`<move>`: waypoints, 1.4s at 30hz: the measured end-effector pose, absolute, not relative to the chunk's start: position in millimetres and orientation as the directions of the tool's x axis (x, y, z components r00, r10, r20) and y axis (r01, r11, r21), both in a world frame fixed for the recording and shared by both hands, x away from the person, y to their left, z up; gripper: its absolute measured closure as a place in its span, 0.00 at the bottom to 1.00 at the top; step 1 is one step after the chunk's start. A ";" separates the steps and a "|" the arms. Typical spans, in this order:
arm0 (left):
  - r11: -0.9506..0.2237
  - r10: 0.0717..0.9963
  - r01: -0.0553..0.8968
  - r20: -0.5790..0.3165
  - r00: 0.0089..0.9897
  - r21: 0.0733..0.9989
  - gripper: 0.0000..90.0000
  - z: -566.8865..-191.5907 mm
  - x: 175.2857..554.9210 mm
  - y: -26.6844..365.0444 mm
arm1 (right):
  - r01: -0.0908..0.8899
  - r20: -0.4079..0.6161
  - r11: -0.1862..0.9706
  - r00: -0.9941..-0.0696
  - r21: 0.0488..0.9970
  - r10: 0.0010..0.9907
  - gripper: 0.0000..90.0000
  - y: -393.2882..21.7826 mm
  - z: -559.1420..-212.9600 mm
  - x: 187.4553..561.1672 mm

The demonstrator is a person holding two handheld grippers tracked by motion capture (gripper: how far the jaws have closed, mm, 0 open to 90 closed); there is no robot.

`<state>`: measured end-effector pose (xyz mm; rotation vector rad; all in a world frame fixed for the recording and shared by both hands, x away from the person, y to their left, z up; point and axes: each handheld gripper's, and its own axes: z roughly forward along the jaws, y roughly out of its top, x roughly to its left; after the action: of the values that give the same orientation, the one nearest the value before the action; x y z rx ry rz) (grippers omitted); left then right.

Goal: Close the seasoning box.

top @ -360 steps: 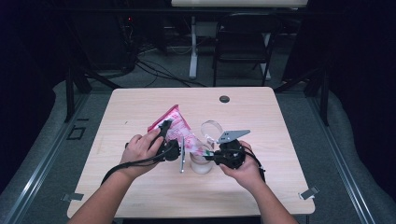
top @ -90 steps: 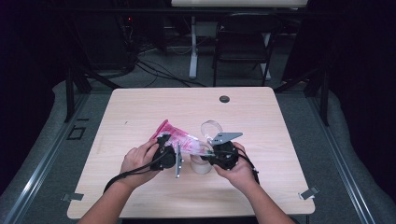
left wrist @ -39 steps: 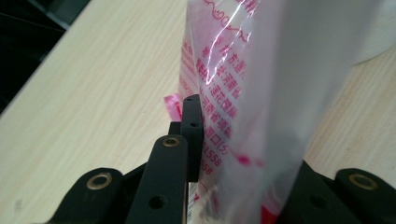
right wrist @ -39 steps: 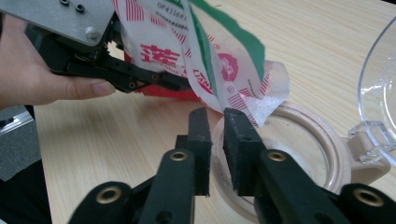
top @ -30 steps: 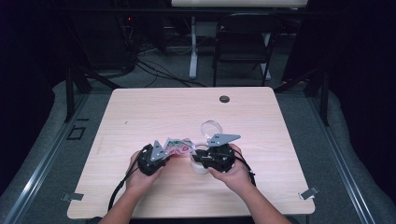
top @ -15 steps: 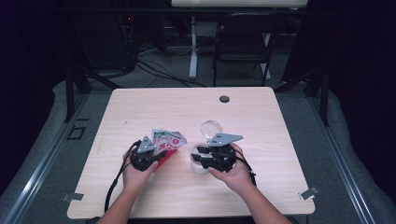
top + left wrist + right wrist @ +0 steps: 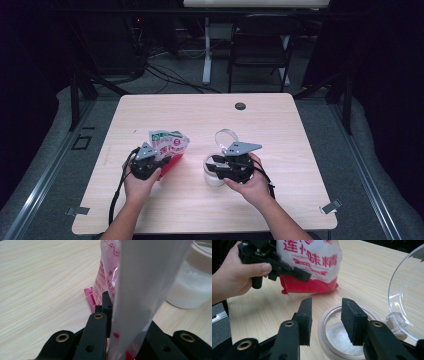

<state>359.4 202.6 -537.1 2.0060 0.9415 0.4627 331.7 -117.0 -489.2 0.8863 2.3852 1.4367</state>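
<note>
My left gripper [image 7: 160,160] is shut on a red and white seasoning bag [image 7: 168,144], which stands upright with its bottom on the table. Its jaws have just been closing tighter, and in the left gripper view the bag [image 7: 140,290] is pinched between them. To the right stands a round jar [image 7: 212,178] of white powder with its clear hinged lid [image 7: 227,136] swung up. My right gripper [image 7: 325,312] hovers over the jar [image 7: 337,340]. Its jaws have just been opening, and the pads touch nothing. The bag [image 7: 312,265] stands beyond it.
The pale wooden table [image 7: 300,150] has a small black round cap [image 7: 240,106] near its far edge. A dark folding chair [image 7: 260,45] and cables sit on the floor behind the table. Both forearms come in over the table's near edge.
The left gripper has carried the bag leftward, away from the jar, and stood it more upright. The right gripper has kept its place by the jar, its jaws now wider apart.
</note>
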 end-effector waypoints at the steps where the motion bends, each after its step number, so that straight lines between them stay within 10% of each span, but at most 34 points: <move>1: -0.347 0.770 0.447 -0.022 0.638 0.824 0.96 -536.0 359.0 205.6 | 0.383 0.119 0.339 -0.795 0.859 0.595 0.68 -117.3 -489.1 332.1; 30: -0.177 0.914 0.526 -0.060 0.401 0.832 0.98 -537.3 360.1 278.5 | 0.399 0.134 0.332 -0.787 0.855 0.602 0.67 -118.0 -493.2 340.4; 42: -0.143 0.915 0.511 -0.083 0.395 0.847 0.60 -538.6 358.6 275.8 | 0.398 0.136 0.331 -0.789 0.856 0.599 0.66 -117.4 -493.7 341.1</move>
<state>358.6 275.8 -538.6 1.7947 1.2411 0.5918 341.1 -117.4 -493.7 0.9095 2.3884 1.4450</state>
